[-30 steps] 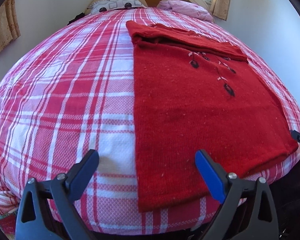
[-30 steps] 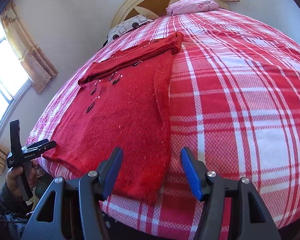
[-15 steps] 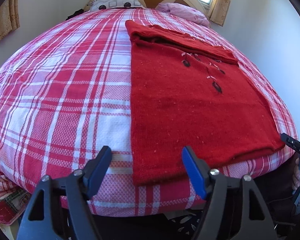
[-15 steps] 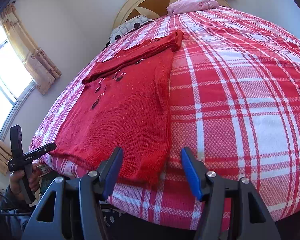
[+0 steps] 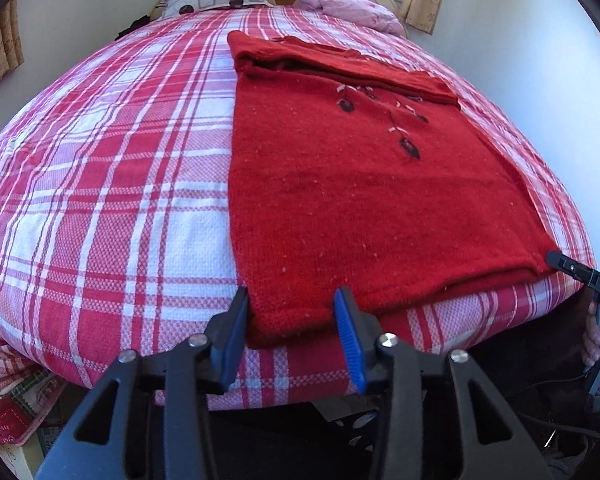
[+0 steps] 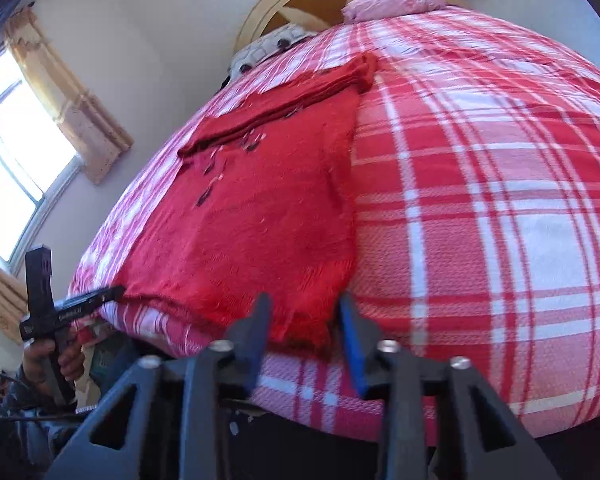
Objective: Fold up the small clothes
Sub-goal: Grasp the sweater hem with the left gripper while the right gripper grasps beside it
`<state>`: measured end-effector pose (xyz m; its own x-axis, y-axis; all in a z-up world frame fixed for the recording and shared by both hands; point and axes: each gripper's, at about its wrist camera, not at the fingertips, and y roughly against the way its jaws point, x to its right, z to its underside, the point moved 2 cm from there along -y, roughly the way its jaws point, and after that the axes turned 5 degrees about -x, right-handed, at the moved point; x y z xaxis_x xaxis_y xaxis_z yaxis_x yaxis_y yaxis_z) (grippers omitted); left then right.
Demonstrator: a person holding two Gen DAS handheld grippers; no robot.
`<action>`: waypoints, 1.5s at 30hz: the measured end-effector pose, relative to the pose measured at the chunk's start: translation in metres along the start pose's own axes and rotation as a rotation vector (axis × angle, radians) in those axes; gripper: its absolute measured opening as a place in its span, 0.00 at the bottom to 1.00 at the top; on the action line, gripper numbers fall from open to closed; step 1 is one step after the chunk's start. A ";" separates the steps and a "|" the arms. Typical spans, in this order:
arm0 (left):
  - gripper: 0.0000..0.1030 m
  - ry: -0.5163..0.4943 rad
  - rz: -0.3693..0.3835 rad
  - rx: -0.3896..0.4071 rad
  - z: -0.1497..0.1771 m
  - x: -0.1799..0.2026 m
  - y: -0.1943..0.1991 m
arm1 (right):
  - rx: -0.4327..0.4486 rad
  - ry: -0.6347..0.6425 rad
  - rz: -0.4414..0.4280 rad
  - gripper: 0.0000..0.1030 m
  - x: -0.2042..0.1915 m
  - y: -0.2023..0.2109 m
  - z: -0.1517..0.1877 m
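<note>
A: Where's the sweater (image 5: 352, 184) rn?

B: Flat on the plaid bedspread (image 5: 112, 184), sleeves already folded across the top near the headboard. Bottom hem sits at the near bed edge, w/ us at both hem corners.

A: Grippers?

B: Left gripper (image 5: 290, 320) is closing, hem corner between its pads. They look not quite pressed on yet. Right gripper (image 6: 302, 322) is closing too, the other corner between its jaws. That view's blurry, so we can't tell if it's pinched yet.

A: How'll it handle?

B: We'd say soft knit, fairly thick, light, limp. It'll sag in the middle when we lift, and prob drag a bit on the woven cover. Not fragile, not slippery.

A: Where do we hold?

B: The two hem corners, biting through both layers so front and back come up together. Then we carry the hem toward the folded sleeves, imo.
</note>
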<state>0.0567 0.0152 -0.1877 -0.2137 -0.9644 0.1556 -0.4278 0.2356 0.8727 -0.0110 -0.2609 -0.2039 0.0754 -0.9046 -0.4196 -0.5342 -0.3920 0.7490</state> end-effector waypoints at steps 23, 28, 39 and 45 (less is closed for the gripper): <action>0.11 0.112 0.337 0.249 -0.044 -0.021 0.040 | 0.242 -0.052 -0.297 0.09 -0.006 0.051 -0.044; 0.10 0.086 0.350 0.298 -0.069 -0.020 0.044 | 0.265 -0.047 -0.314 0.09 -0.006 0.051 -0.076; 0.10 0.089 0.337 0.359 -0.136 -0.034 0.038 | 0.297 -0.068 -0.328 0.08 0.004 0.042 -0.161; 0.09 0.065 0.300 0.387 -0.182 -0.038 0.033 | 0.300 -0.072 -0.303 0.08 0.013 0.032 -0.213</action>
<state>0.2102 0.0379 -0.0807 -0.3274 -0.8499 0.4129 -0.6530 0.5194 0.5512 0.1523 -0.3210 -0.0758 0.2139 -0.7378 -0.6403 -0.7189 -0.5627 0.4081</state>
